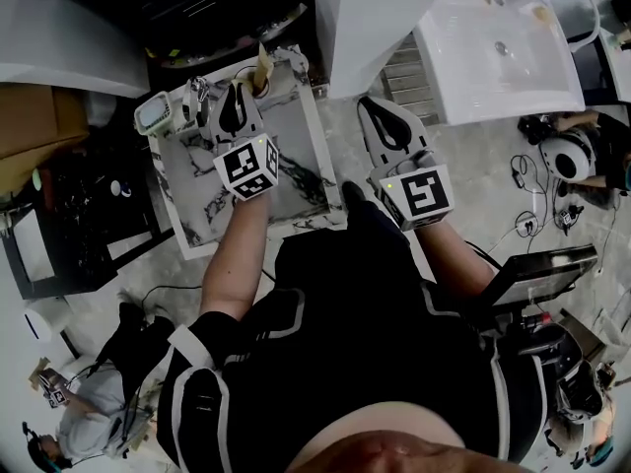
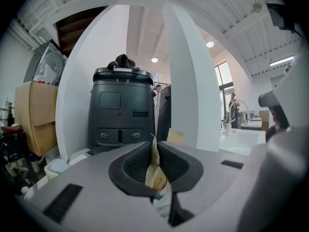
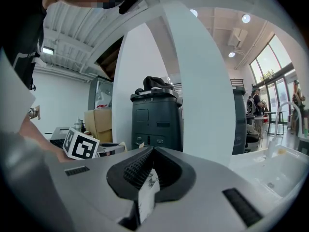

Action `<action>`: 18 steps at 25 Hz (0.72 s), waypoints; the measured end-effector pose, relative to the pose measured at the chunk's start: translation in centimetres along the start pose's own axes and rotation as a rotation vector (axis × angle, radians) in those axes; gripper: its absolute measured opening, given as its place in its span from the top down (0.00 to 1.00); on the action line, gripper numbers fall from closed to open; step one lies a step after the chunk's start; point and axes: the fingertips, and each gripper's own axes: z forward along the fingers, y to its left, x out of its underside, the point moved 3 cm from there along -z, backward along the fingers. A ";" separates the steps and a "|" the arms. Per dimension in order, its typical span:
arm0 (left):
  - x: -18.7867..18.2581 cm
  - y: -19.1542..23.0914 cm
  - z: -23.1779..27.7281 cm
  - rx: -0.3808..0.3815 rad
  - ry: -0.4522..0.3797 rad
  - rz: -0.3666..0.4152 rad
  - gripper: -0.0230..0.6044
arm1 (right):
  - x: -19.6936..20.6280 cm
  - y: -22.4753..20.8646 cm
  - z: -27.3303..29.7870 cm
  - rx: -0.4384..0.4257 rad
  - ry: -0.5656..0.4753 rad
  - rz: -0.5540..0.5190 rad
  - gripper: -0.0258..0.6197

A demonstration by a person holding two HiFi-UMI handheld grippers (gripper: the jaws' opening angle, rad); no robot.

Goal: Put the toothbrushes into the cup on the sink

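Observation:
My left gripper hangs over the far edge of a marble-topped table, shut on a thin tan pack that sticks out past its tips. In the left gripper view the tan pack is pinched upright between the dark pads of that gripper. My right gripper is level in front of me, between the table and the sink. It is shut on a thin white printed pack. The sink lies to the right with its tap. I cannot make out a cup.
A white column stands between the table and the sink. A dark grey bin-like unit is straight ahead, with a cardboard box to its left. A small white device sits on the table's left corner. Cables and headphones litter the floor; a laptop is at right.

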 end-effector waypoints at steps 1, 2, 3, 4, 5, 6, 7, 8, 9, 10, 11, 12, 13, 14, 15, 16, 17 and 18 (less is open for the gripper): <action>0.0 -0.1 0.1 0.008 0.001 0.006 0.89 | 0.1 0.0 -0.1 0.006 0.001 0.002 0.92; 0.0 -0.2 0.1 0.014 0.004 0.018 0.89 | 0.1 0.1 -0.1 0.011 0.000 0.002 0.92; 0.0 -0.3 0.1 0.022 0.008 0.033 0.89 | -0.1 0.3 -0.2 0.011 -0.005 0.000 0.92; -0.1 -0.4 0.2 0.030 0.012 0.044 0.89 | -0.3 0.5 -0.2 0.009 -0.010 -0.002 0.92; -0.1 -0.4 0.1 0.037 0.016 0.048 0.89 | -0.5 0.8 -0.3 0.006 -0.015 -0.003 0.92; -0.2 -0.3 0.1 0.041 0.018 0.049 0.89 | -0.7 1.0 -0.4 0.004 -0.018 -0.003 0.92; -0.2 -0.3 -0.1 0.043 0.019 0.052 0.88 | -0.8 1.3 -0.5 0.002 -0.021 -0.004 0.92; -0.3 -0.2 -0.3 0.046 0.019 0.055 0.86 | -0.9 1.5 -0.7 0.000 -0.022 -0.004 0.92; -0.4 -0.1 -0.5 0.052 0.018 0.059 0.85 | -1.0 1.8 -0.8 0.000 -0.025 -0.004 0.92; -0.5 0.0 -0.6 0.060 0.017 0.062 0.84 | -1.1 2.0 -0.9 0.003 -0.028 -0.004 0.92; -0.6 0.0 -0.8 0.067 0.017 0.064 0.83 | -1.2 2.2 -1.1 0.007 -0.030 -0.004 0.92; -0.8 0.1 -1.0 0.070 0.016 0.064 0.83 | -1.3 2.3 -1.2 0.012 -0.030 -0.003 0.92; -1.1 0.3 -1.3 0.070 0.014 0.063 0.83 | -1.3 2.4 -1.3 0.017 -0.028 -0.002 0.92; -1.4 0.5 -1.6 0.069 0.010 0.062 0.83 | -1.4 2.5 -1.4 0.021 -0.028 -0.001 0.92; -1.8 0.7 -2.0 0.066 0.004 0.060 0.83 | -1.6 2.7 -1.4 0.020 -0.033 -0.001 0.92; -2.1 0.9 -2.5 0.064 -0.001 0.056 0.83 | -1.9 3.1 -1.4 0.016 -0.040 0.000 0.92; -2.5 1.2 -3.0 0.060 -0.003 0.052 0.83 | -2.2 3.5 -1.4 0.012 -0.045 0.001 0.92; -2.7 1.6 -3.6 0.055 -0.001 0.049 0.83 | -2.4 3.9 -1.5 0.010 -0.049 0.002 0.92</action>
